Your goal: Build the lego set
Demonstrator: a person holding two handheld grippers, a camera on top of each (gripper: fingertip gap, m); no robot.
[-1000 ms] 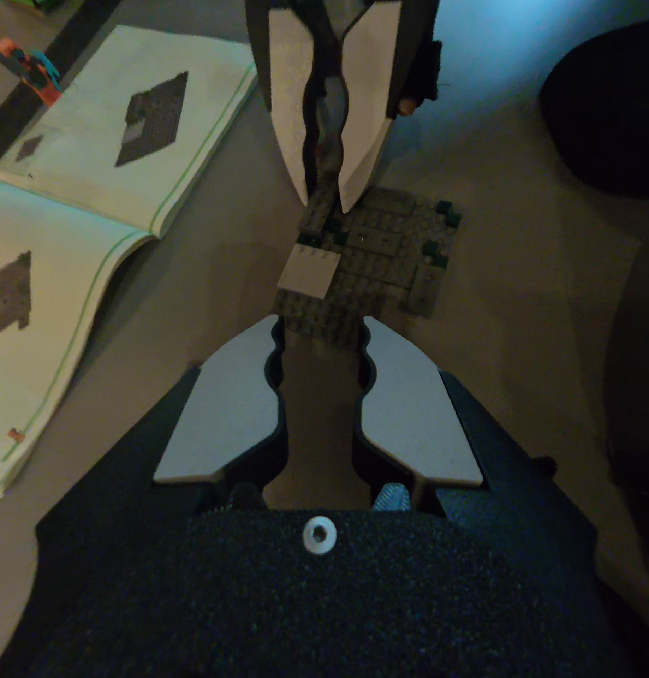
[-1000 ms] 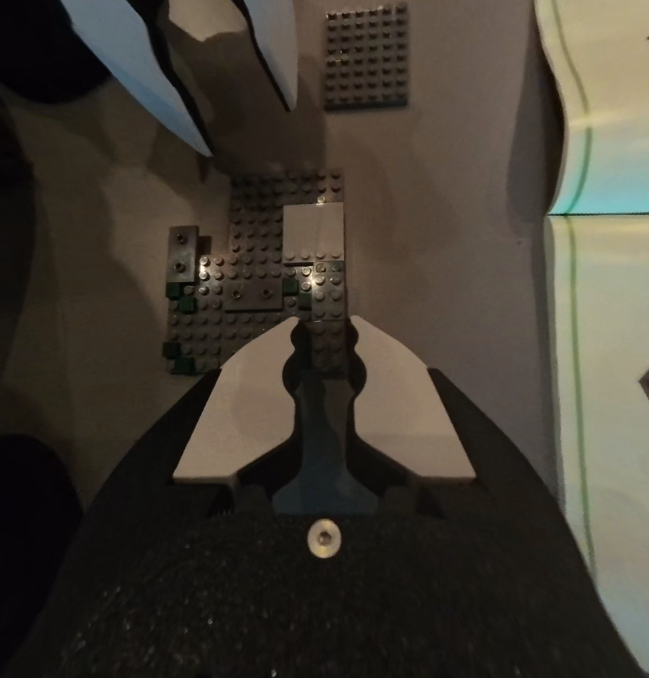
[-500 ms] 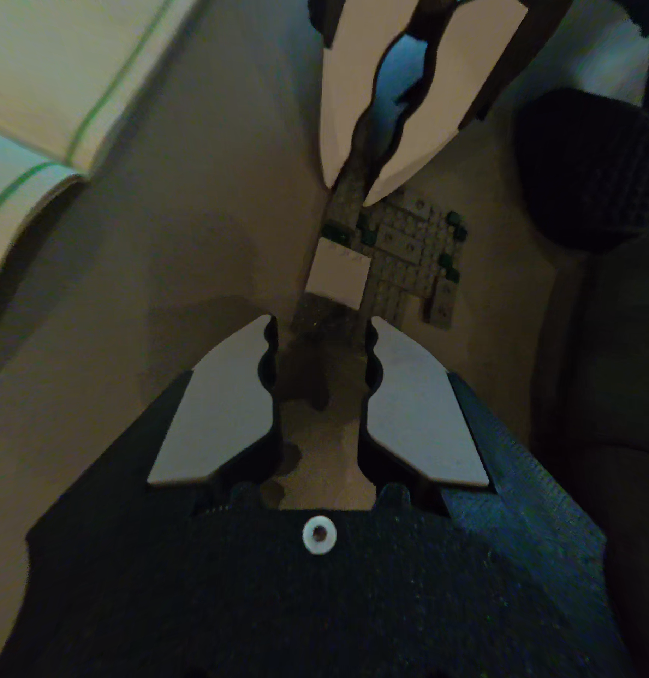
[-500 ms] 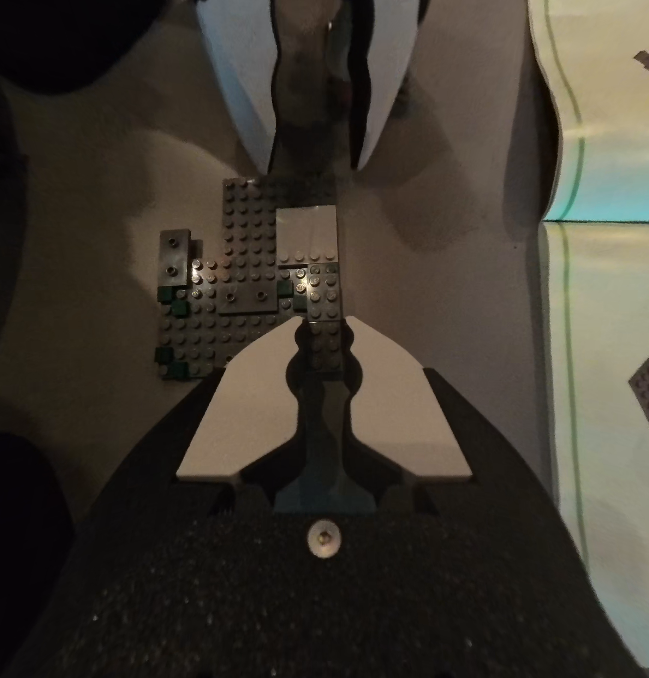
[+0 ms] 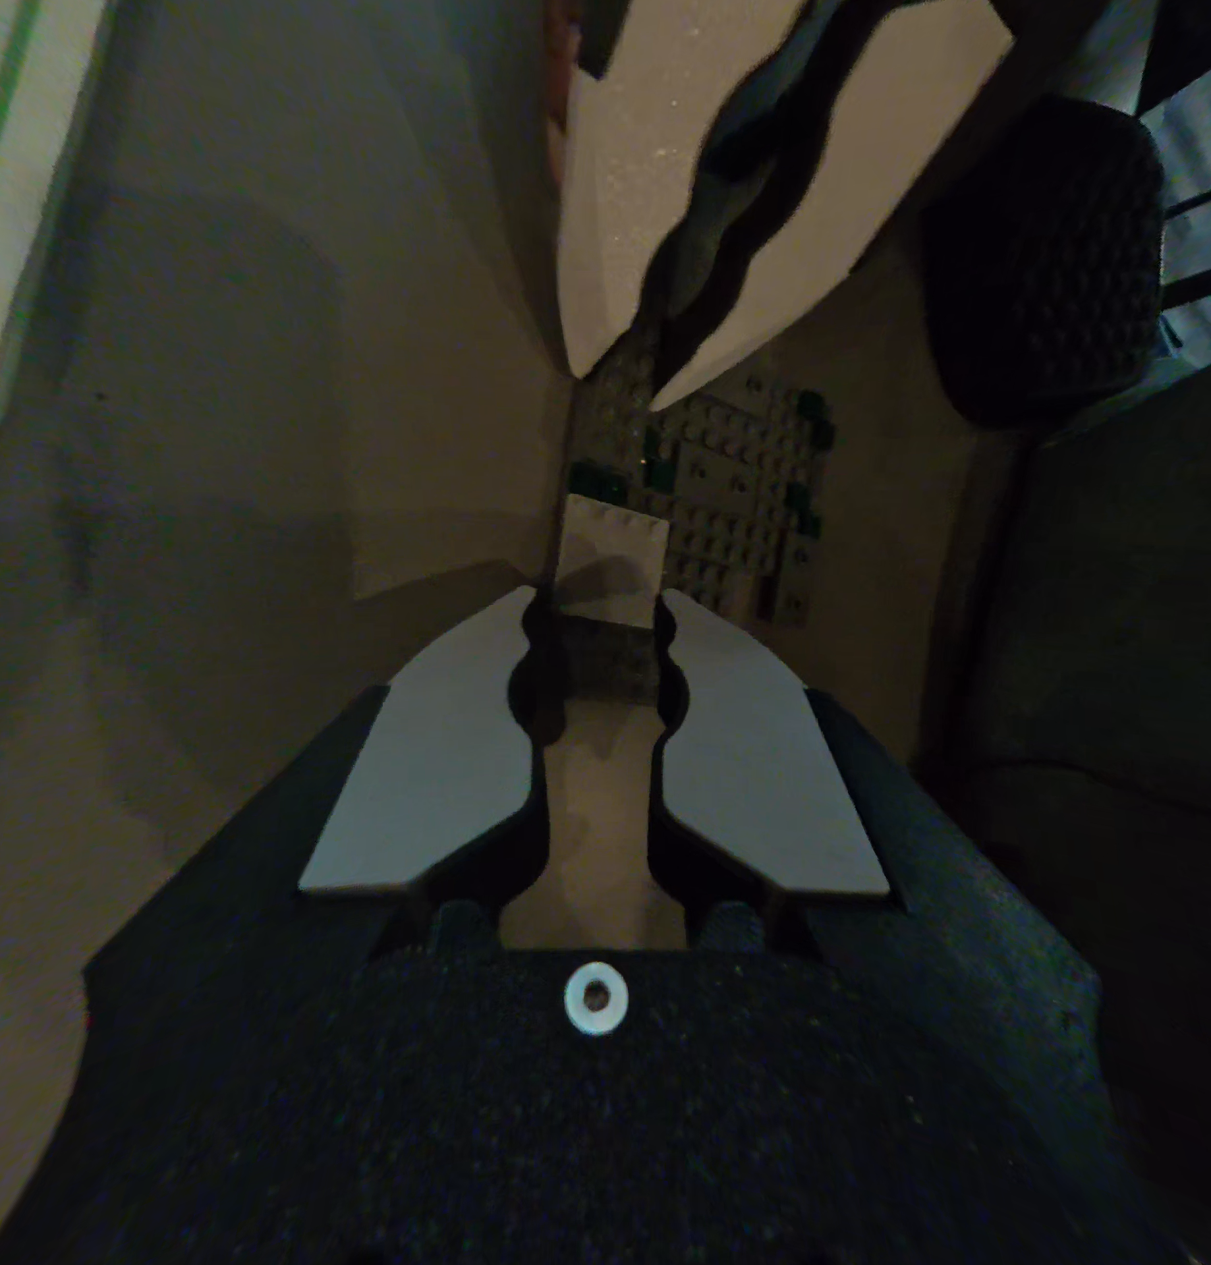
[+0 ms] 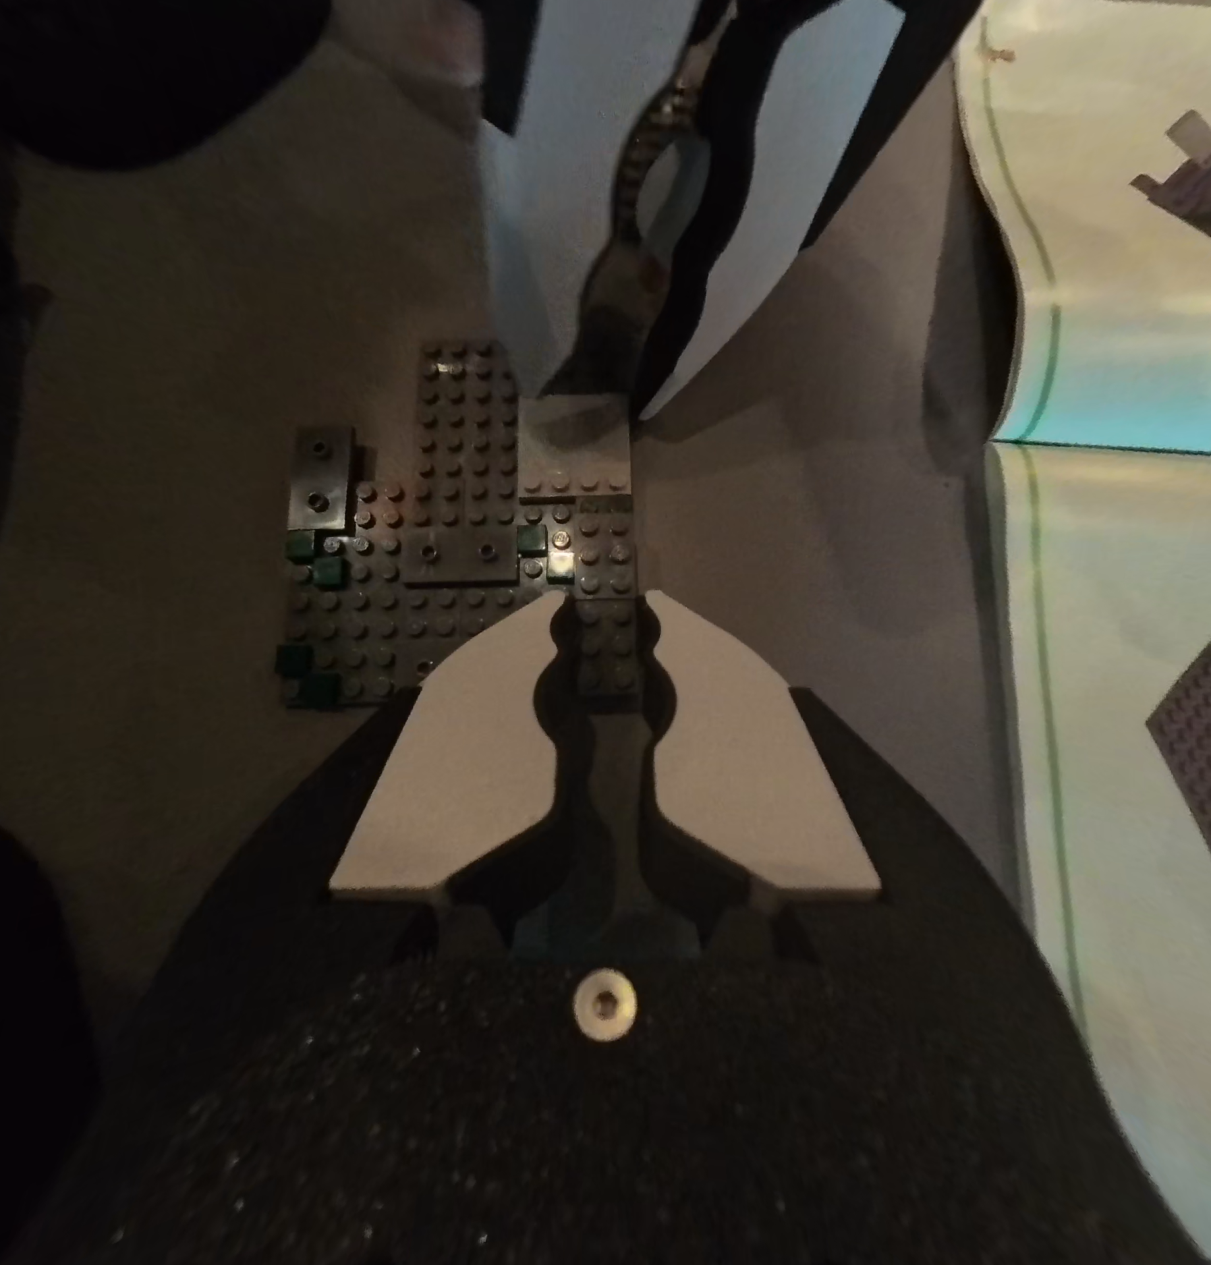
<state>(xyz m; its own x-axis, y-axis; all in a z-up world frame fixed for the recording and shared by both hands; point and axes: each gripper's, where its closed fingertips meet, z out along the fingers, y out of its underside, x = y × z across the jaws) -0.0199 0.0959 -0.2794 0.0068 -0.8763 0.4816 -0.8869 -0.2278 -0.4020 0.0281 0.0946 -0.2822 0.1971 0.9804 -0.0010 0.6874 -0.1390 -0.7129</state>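
Grippers on opposite ends of the lego build

Left gripper (image 5: 596,599): jaws apart, moderate gap, nothing clamped. Tips straddle the near end of the build, either side of the light grey slope piece (image 5: 613,558); contact with its edges can't be confirmed. Fingers (image 5: 438,773) are flat pale plates with wavy black inner edges, set in a black grainy-textured body.

Right gripper (image 6: 606,595): jaws set narrow around a dark grey studded plate (image 6: 608,650), two studs wide, at the near right corner of the build. Inner edges sit right against its sides, reads as clamped on it. Same construction: pale flat plates, scalloped black liners, rough black housing with a pale rivet.

Lego build (image 6: 452,547) lies flat on a tan matte table (image 6: 178,342). Mostly dark grey studded plates in a stepped outline, one taller column of studs running away from the right camera. Smooth dark tiles with two holes each sit on top, one central (image 6: 462,558), one at the left edge (image 6: 322,479). Small dark green single tiles (image 6: 329,571) scattered on the left side and near the centre. The slope piece is smooth with one row of studs.

In each view the opposite gripper comes in from the top, tips at the far end of the build.

Open instruction booklet (image 6: 1102,479), glossy pale pages with a green margin line, lies beside the build. Dark rounded textured object (image 5: 1041,260) sits at the table's other side.
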